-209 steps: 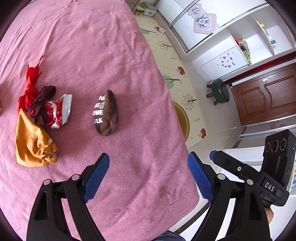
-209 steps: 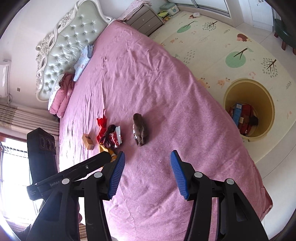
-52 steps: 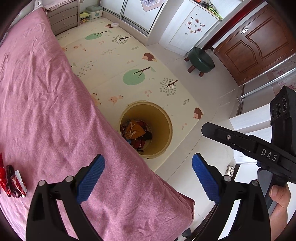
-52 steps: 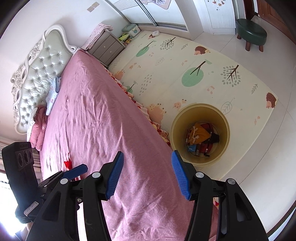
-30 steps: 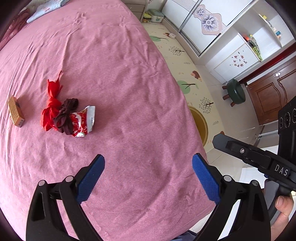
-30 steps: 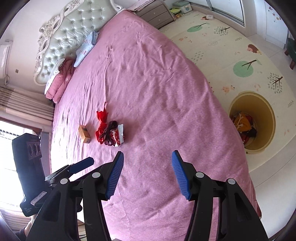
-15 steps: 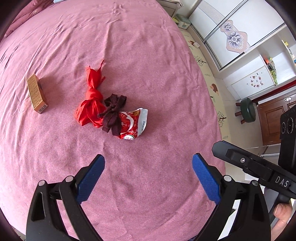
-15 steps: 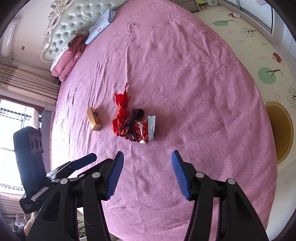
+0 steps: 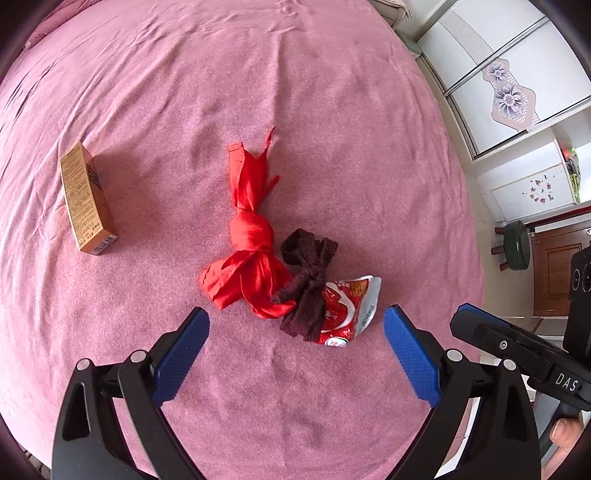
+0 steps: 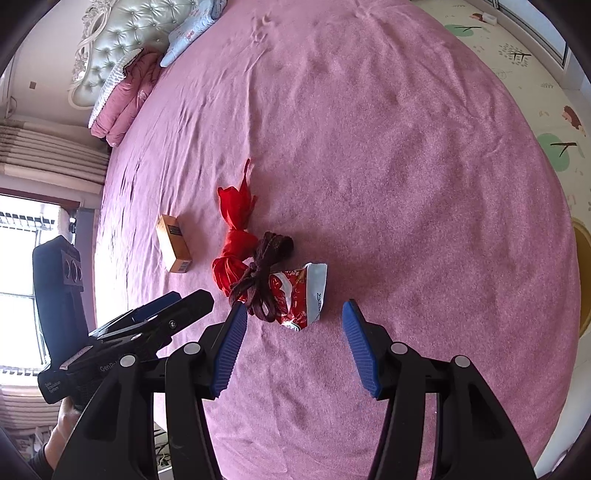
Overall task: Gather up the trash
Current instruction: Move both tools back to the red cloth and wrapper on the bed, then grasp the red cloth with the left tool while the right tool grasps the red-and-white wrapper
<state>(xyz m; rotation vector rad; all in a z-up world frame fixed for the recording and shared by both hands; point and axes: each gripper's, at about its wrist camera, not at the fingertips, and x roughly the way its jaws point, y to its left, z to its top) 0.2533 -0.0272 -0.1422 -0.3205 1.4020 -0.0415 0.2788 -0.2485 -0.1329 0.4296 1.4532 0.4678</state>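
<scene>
On the pink bedspread [image 9: 332, 110] lie a knotted red cloth [image 9: 251, 254], a knotted dark brown cloth [image 9: 306, 291] and a crumpled red-and-white snack wrapper [image 9: 343, 310], all touching in one small pile. A tan carton [image 9: 85, 199] lies apart to the left. My left gripper [image 9: 295, 343] hangs open just short of the pile, nothing between its blue pads. In the right wrist view the same red cloth [image 10: 236, 236], brown cloth [image 10: 262, 277] and wrapper [image 10: 299, 295] sit just beyond my right gripper [image 10: 293, 332], also open and empty. The carton [image 10: 173, 249] lies left.
The yellow bin's rim [image 10: 583, 280] shows at the right edge, on the patterned floor mat [image 10: 532, 74] beside the bed. Pillows [image 10: 125, 96] and a tufted headboard [image 10: 122, 33] are at the far end. A green stool [image 9: 517, 243] stands by a wooden door.
Both grippers have swung away from the bin and dropped toward the pile on the bed, which now looks larger and closer. Their jaws have stayed open the same width.
</scene>
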